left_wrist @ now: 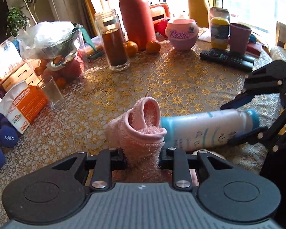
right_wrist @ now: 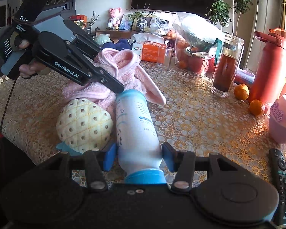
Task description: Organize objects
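The left gripper (left_wrist: 142, 157) is clamped on a pink fluffy plush garment with long rabbit ears (left_wrist: 141, 131), its jaws drawn almost together on a fold of the fabric; gripping the fabric rather than the bulk appears intended to let the soft item be dragged or lifted in one piece. Directly ahead of those jaws the garment's open cuff stands up, and just to their right lies the white cylindrical plastic bottle with a blue cap (left_wrist: 207, 128), on its side and touching the plush. The right gripper (right_wrist: 139, 155) straddles this bottle near its capped end, one blue pad on each side; whether both pads press on it cannot be told. The hold likely steadies the bottle against rolling. To the left of the right gripper, touching the garment, rests a cream pineapple-shaped perforated cushion (right_wrist: 84, 123). Further out on the gold-patterned lace tablecloth (left_wrist: 162, 80) stand a clear glass jar of dark contents (left_wrist: 114, 42) and a red insulated flask (left_wrist: 136, 19).
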Motion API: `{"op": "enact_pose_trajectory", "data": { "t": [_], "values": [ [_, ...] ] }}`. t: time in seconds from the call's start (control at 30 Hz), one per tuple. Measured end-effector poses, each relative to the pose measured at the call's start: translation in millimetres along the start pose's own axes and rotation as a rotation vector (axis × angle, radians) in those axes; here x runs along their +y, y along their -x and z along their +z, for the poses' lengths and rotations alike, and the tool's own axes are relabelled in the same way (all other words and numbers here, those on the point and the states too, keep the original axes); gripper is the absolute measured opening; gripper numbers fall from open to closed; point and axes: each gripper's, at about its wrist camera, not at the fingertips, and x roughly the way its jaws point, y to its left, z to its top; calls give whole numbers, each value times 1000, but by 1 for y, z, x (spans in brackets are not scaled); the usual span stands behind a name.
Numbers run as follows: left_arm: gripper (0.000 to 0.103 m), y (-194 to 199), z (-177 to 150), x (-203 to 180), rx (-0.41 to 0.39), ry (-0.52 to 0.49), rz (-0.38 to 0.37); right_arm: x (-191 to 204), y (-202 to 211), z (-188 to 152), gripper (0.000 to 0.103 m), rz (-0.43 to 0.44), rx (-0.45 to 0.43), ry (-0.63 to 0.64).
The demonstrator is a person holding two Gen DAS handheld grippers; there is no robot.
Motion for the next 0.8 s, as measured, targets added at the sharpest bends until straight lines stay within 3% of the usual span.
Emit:
{"op": "enact_pose_trajectory", "data": {
  "t": [0.17, 0.53, 0.8],
  "values": [
    [26, 6, -20, 3, 15, 9, 6, 4, -2, 4, 52, -15, 21, 19],
    [26, 57, 8, -30, -144, -45, -117, 13, -8, 18, 51, -18, 15, 52],
    [26, 35, 25, -69, -128, -142, -178, 34, 0, 17, 51, -26, -6, 127]
  ]
}}
